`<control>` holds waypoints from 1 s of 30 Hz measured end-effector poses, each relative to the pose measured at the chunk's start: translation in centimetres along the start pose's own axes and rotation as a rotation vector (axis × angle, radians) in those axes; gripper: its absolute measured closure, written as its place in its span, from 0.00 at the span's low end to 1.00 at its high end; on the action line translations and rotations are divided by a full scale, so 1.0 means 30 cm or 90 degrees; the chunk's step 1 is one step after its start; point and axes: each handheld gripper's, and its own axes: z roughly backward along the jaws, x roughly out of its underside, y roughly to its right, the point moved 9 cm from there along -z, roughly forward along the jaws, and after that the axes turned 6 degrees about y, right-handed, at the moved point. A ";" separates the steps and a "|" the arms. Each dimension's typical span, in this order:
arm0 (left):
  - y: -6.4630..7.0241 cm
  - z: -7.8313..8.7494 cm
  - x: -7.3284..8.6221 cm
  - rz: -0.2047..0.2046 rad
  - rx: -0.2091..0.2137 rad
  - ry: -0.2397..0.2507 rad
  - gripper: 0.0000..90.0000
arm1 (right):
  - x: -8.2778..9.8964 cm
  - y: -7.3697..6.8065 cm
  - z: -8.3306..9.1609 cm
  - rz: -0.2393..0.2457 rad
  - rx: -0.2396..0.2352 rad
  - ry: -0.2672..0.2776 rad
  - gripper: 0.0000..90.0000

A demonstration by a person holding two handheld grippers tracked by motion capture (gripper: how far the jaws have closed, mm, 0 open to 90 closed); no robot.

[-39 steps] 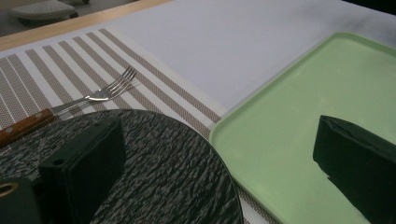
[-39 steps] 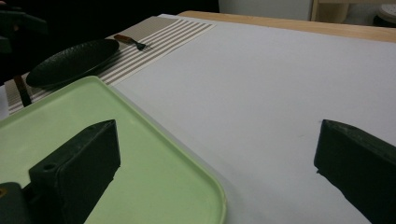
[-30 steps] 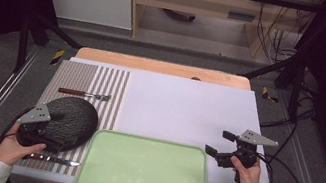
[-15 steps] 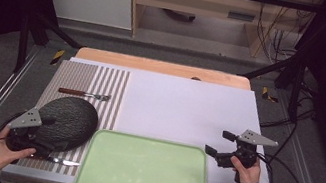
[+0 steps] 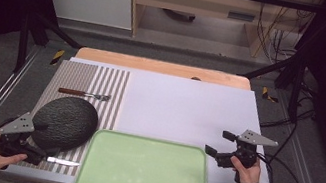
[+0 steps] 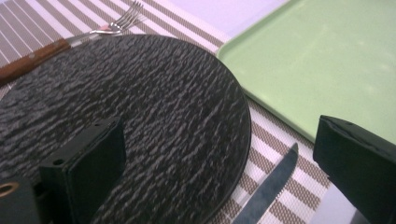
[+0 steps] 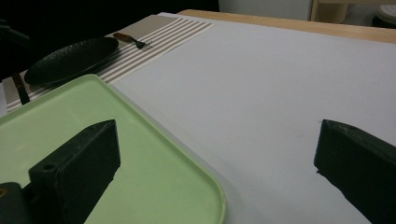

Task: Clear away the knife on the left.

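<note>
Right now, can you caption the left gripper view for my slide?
Open left gripper over a black plate, knife between plate and green tray.

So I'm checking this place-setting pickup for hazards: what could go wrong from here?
The left gripper hangs open over the knife, which lies right beside the black plate; closing there, its fingers could catch the plate's rim and shove it. The knife's tip also points at the green tray, so dragging it could knock the tray's edge.
</note>
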 end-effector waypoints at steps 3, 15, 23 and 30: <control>0.001 0.012 0.022 -0.002 -0.001 -0.015 0.03 | 0.001 0.000 -0.001 0.000 0.000 -0.002 0.01; 0.002 0.060 0.084 -0.004 -0.006 -0.046 0.07 | 0.001 0.000 0.000 0.000 0.001 -0.002 0.01; -0.001 0.083 0.127 -0.003 -0.007 -0.073 0.16 | 0.001 0.000 0.000 0.000 0.001 -0.002 0.01; -0.012 0.102 0.170 -0.004 -0.011 -0.101 0.28 | 0.002 0.000 -0.001 0.000 0.001 -0.003 0.01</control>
